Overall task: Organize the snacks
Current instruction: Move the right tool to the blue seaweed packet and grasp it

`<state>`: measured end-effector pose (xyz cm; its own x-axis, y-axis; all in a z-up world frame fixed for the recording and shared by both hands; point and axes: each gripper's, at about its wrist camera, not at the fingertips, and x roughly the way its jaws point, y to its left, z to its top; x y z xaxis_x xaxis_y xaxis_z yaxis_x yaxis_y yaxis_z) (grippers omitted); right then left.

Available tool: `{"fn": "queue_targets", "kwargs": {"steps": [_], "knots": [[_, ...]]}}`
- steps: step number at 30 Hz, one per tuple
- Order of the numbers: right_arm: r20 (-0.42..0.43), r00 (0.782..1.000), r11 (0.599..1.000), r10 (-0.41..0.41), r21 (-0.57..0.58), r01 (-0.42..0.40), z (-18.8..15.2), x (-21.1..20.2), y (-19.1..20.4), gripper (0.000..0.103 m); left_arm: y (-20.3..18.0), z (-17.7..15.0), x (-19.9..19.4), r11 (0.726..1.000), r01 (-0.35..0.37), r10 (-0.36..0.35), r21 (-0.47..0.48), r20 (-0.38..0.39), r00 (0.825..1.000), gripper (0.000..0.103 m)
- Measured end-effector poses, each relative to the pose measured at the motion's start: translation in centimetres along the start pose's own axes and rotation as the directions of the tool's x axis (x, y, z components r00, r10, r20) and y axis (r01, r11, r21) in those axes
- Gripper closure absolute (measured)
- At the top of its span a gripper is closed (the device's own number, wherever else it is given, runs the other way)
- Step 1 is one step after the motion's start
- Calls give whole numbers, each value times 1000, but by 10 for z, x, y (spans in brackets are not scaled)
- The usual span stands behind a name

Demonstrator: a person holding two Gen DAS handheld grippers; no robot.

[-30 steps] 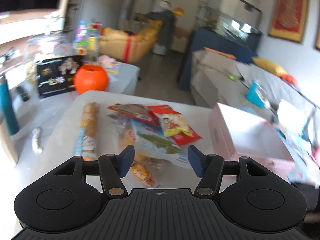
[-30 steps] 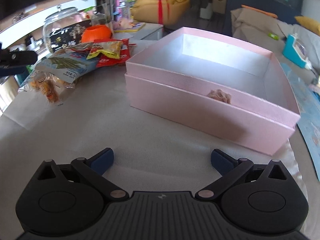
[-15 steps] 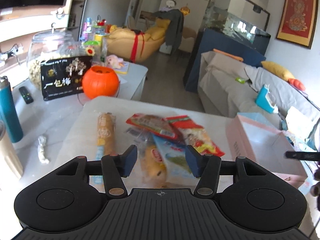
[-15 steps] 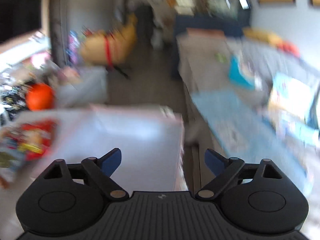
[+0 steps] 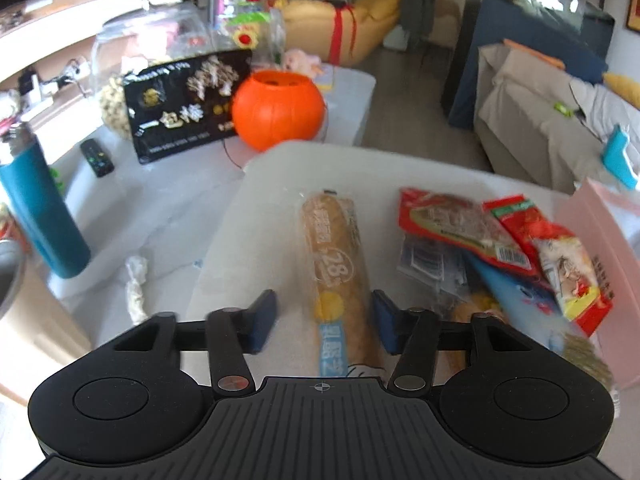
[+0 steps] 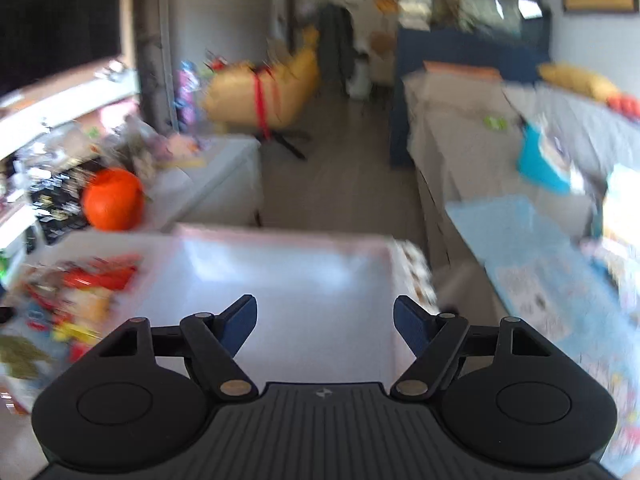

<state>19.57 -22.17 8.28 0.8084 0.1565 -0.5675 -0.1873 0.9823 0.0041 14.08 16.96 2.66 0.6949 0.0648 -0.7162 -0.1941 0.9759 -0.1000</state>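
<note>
Left gripper (image 5: 324,322) low centre of its view, jaws closing around the bread roll (image 5: 338,276); the right pad looks close to or at the wrapper, the left pad stands clear, contact unclear. Snack packets (image 5: 496,248) piled right of the roll, pink box (image 5: 604,232) at right edge. Orange pumpkin (image 5: 278,110) beyond, upper centre. Right gripper (image 6: 325,322) closing, nothing between the jaws, box (image 6: 288,276) under it, blurred.
</note>
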Motion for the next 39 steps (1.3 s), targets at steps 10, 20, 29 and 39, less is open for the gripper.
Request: {"fn": "queue_targets", "kwargs": {"steps": [10,20,29,39], "knots": [[-5,949,935,316,-167,-312,18,-43,143,19,-13,-68,-60,992,129,-129,9,-2,992,67],[-316,887,918,335,-103,-384,-15,28,226,45,27,-73,-79,977,187,-185,-99,24,982,63],[-310,900,887,306,-250,-388,-69,-48,172,45,4,-79,-82,987,155,-153,-41,43,987,63],[-210,892,856,399,-263,-445,-81,-86,142,36,-3,-80,-116,934,338,-345,-115,-47,937,63]]}}
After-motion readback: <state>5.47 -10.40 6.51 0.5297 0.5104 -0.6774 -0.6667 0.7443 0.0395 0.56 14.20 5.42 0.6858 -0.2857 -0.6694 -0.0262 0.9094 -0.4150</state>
